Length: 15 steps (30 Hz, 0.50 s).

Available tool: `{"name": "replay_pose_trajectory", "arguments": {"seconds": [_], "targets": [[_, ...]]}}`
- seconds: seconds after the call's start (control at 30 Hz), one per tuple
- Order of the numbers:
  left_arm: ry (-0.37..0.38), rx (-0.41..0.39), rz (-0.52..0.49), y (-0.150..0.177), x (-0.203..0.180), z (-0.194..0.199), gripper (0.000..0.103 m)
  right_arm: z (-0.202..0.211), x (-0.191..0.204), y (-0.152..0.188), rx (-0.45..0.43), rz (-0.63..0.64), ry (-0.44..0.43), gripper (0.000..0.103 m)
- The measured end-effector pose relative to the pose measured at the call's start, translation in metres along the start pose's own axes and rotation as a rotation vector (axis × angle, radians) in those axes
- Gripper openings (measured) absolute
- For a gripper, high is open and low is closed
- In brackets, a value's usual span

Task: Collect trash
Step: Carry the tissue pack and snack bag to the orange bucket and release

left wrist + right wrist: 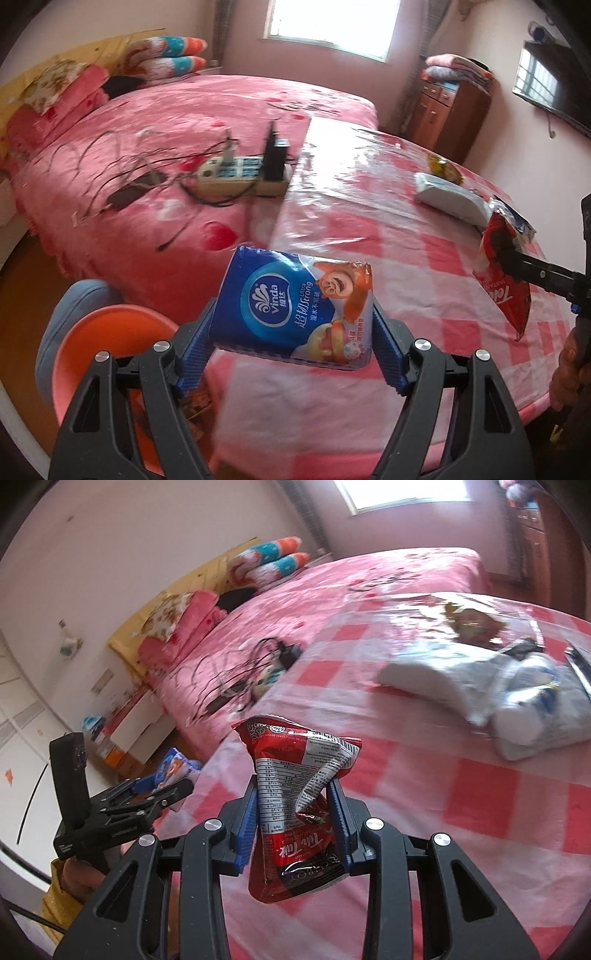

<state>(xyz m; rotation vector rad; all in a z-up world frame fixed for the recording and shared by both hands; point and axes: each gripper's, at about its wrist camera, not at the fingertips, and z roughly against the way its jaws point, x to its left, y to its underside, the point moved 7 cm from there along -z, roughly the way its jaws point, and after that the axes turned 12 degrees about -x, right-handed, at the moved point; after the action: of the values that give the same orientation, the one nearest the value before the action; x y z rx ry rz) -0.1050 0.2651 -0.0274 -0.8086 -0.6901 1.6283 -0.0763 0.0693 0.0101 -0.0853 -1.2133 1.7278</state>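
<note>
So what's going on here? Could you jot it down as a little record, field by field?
Setting: bedroom, table with pink checked cloth beside a bed
Left tool: shut on blue Vinda tissue pack
Right tool: shut on red snack wrapper
Still on table: white plastic packaging, yellow-brown wrapper
Bin: orange basket below the left tool
On bed: power strip with tangled cables

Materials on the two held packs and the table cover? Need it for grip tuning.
Blue tissue pack: thin glossy plastic film, printed, with sheen.
Red snack wrapper: crinkly film, probably foil-lined; sharp creases, bright glints.
Checked table cover: looks like cloth under clear vinyl; window glare on it.
</note>
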Motion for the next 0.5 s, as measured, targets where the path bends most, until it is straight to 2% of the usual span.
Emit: {"name": "replay_pose_trajectory", "arguments": {"seconds": [0.5], "targets": [[-0.157, 0.012, 0.103, 0.035, 0.098, 0.029, 0.076, -0.063, 0.133, 0.023, 0.157, 0.147, -0.195, 0.037]]}}
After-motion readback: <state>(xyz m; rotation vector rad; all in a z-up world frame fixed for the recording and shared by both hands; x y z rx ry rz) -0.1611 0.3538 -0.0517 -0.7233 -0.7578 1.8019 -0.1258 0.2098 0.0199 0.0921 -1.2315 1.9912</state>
